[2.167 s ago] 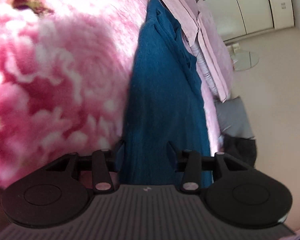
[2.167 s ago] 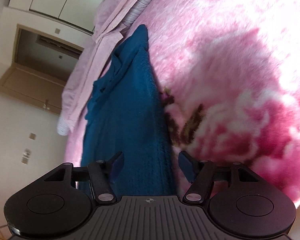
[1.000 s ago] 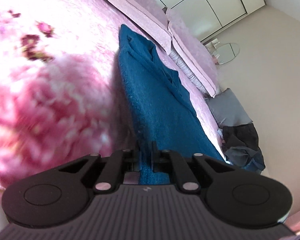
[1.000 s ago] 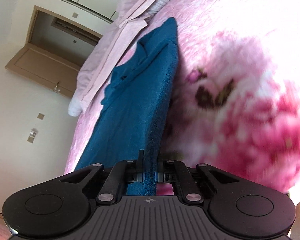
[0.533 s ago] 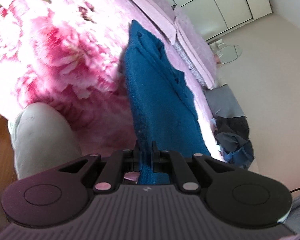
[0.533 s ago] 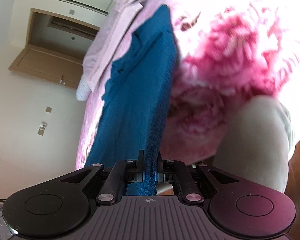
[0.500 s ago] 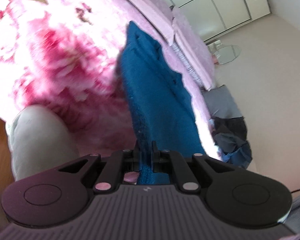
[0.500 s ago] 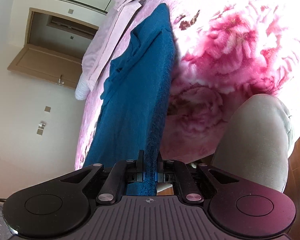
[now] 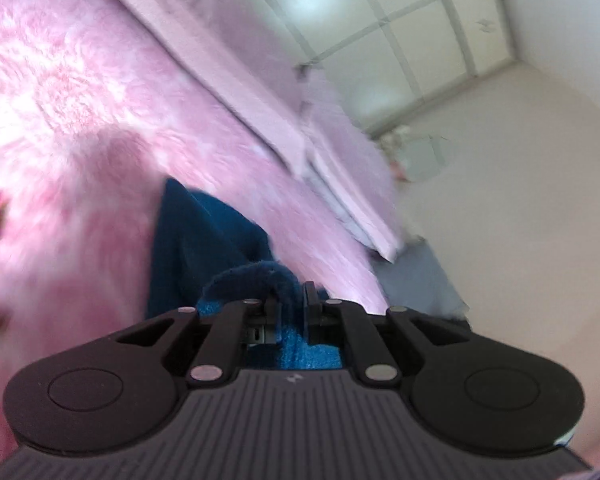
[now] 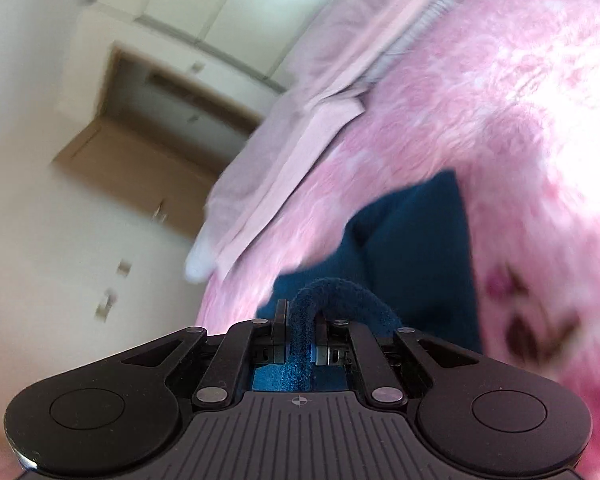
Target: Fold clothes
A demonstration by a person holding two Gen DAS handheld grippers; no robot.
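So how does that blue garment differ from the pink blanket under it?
The blue garment is one plain dark colour; the pink blanket carries a flower pattern. The garment is the smaller piece and the blanket spreads well past it. The garment's near edge is pinched by the left gripper and right gripper; the blanket lies ungripped. Both look soft and fuzzy.

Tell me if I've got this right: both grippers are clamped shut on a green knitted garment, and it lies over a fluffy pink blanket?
Not quite: the garment is dark blue, not green, as the right wrist view shows plainly. The rest holds: the left gripper and the right gripper are each shut on a fold of it, and it lies over the fluffy pink blanket.
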